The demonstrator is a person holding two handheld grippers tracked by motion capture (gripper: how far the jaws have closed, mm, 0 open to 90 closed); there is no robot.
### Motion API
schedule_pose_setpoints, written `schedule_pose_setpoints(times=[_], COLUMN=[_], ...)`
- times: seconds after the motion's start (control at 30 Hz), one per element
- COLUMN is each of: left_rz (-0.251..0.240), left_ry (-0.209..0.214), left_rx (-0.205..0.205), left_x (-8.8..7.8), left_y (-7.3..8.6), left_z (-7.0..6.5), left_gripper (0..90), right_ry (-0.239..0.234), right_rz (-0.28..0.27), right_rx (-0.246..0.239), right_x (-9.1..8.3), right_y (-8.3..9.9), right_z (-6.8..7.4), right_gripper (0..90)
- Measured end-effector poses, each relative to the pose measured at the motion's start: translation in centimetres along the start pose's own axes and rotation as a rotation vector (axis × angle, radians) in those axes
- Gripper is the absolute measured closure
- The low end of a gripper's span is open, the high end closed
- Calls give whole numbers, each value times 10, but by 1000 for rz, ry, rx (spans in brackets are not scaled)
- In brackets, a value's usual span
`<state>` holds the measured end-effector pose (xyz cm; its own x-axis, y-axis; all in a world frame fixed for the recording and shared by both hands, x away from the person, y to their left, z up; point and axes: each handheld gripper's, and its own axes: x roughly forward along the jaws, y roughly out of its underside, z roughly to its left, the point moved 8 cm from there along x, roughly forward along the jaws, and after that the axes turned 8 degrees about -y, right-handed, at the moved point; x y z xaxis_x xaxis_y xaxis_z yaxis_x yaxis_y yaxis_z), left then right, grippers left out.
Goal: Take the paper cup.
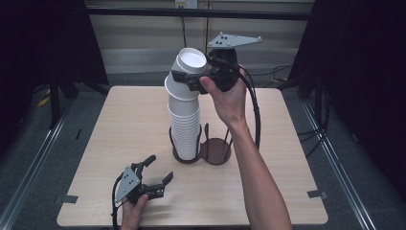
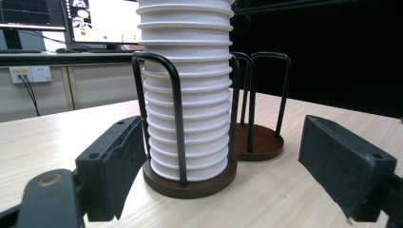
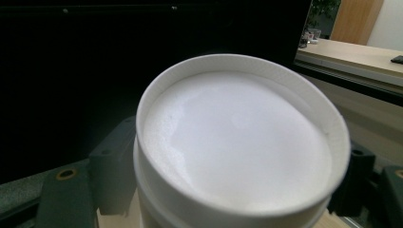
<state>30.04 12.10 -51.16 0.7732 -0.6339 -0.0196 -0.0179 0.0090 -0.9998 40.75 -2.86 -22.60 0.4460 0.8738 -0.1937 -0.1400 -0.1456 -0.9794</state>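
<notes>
A lab: black curtains (image 1: 368,72) ring the wooden table (image 1: 124,124), monitors (image 2: 102,21) glow behind.

The counter (image 1: 124,120) was a pale, light-grained wooden square top with rounded corners, standing on grey carpeted floor (image 1: 48,143) between two metal floor rails. Near its middle sat a dark brown double-disc wooden cup holder with black wire hoops (image 1: 214,151). The holder's left disc carried a tall stack of white paper cups (image 1: 185,129), upside down and ringed by the black hoops; the stack's top leaned to one side. The right disc stood bare. At the near left edge of the counter the left hand-held gripper (image 1: 158,173) rested low over the wood, jaws apart, pointed toward the holder.
</notes>
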Motion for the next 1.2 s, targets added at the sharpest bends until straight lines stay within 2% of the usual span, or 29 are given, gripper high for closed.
schedule_pose_setpoints(times=[0.03,0.1,0.23,0.5,0.77,1.2], left_rz=[0,-2,-3,-2,-2,-2], left_ry=[2,0,4,4,4,1], left_rx=[-9,1,-7,-7,-7,-2], left_x=[0,0,0,0,0,0], left_y=[0,0,0,0,0,0], left_z=[-1,0,-1,-1,-1,0], left_gripper=[156,156,156,155,156,156], right_ry=[0,-2,-7,-23,-26,-6], right_rz=[-4,-5,-23,-82,-93,-124], right_rx=[1,3,13,25,10,4], right_x=[0,0,-2,-12,-17,-38], right_y=[0,0,1,-7,-11,-13], right_z=[0,0,-2,0,5,5], right_gripper=[214,214,214,215,215,215])
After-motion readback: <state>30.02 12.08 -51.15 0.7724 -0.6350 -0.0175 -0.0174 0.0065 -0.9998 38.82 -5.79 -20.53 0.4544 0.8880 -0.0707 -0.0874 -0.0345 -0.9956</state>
